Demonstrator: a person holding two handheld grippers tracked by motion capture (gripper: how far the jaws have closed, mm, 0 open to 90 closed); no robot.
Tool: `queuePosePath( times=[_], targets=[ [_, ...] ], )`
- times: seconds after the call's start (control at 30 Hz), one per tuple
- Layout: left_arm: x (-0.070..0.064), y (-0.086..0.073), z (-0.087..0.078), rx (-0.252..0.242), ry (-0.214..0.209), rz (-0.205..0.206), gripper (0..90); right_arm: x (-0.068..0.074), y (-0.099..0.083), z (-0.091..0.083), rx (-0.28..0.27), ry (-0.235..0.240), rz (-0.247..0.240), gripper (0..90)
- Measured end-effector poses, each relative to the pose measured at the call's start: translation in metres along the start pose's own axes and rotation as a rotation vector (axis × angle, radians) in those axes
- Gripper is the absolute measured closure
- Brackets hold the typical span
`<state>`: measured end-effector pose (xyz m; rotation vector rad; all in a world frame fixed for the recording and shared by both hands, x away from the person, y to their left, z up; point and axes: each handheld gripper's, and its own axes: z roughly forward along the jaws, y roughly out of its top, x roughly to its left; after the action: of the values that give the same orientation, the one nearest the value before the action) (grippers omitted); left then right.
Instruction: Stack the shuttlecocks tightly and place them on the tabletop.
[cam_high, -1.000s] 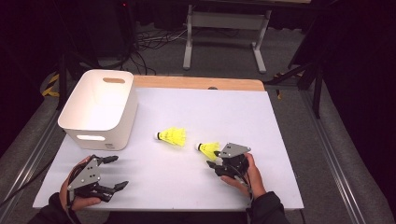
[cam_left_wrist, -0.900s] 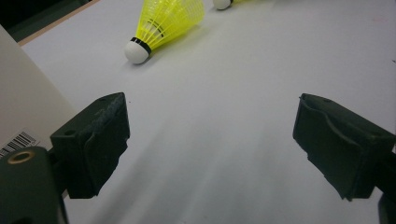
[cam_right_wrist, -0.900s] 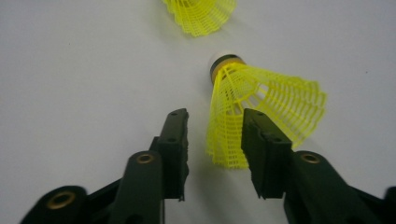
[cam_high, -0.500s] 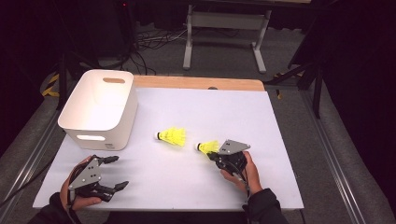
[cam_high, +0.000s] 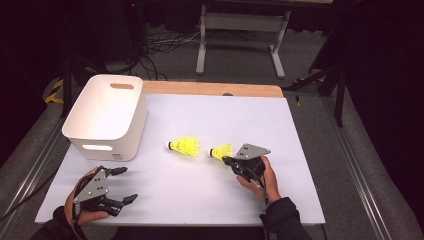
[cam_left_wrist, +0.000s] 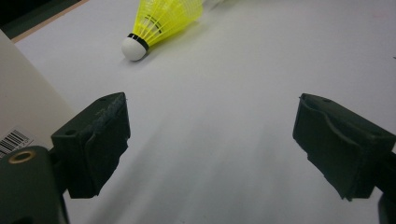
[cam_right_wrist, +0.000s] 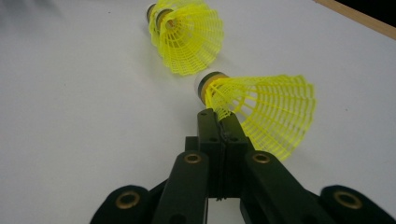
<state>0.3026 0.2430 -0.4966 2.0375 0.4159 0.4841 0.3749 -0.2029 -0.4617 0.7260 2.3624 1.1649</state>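
Two yellow shuttlecocks lie mid-table on the white sheet. My right gripper (cam_high: 228, 160) (cam_right_wrist: 218, 116) is shut on the mesh skirt edge of the nearer shuttlecock (cam_high: 221, 151) (cam_right_wrist: 266, 112), close behind its cork. The other shuttlecock (cam_high: 184, 146) (cam_right_wrist: 189, 35) (cam_left_wrist: 163, 21) rests just to its left, cork pointing left. My left gripper (cam_high: 128, 184) (cam_left_wrist: 212, 135) is open at the front left, low over the sheet, with nothing between its jaws.
A white plastic bin (cam_high: 107, 145) (cam_left_wrist: 23, 107) with handle slots stands at the back left, close to the left gripper. A wooden strip (cam_high: 210, 89) runs along the table's far edge. Bare sheet lies on the right side.
The right gripper and its shuttlecock have shifted slightly away from the front edge. The left gripper has barely moved.
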Motion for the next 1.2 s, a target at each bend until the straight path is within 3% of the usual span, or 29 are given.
queuePosePath(
  times=[0.37,1.2],
  targets=[
    [0.0,0.0,-0.001,-0.001,-0.006,0.001,11.7,-0.008,0.016,0.019,-0.023,0.033,0.012,90.0],
    [0.0,0.0,0.0,0.002,-0.019,0.009,11.8,0.003,0.038,0.068,-0.003,0.117,0.029,90.0]
  ],
)
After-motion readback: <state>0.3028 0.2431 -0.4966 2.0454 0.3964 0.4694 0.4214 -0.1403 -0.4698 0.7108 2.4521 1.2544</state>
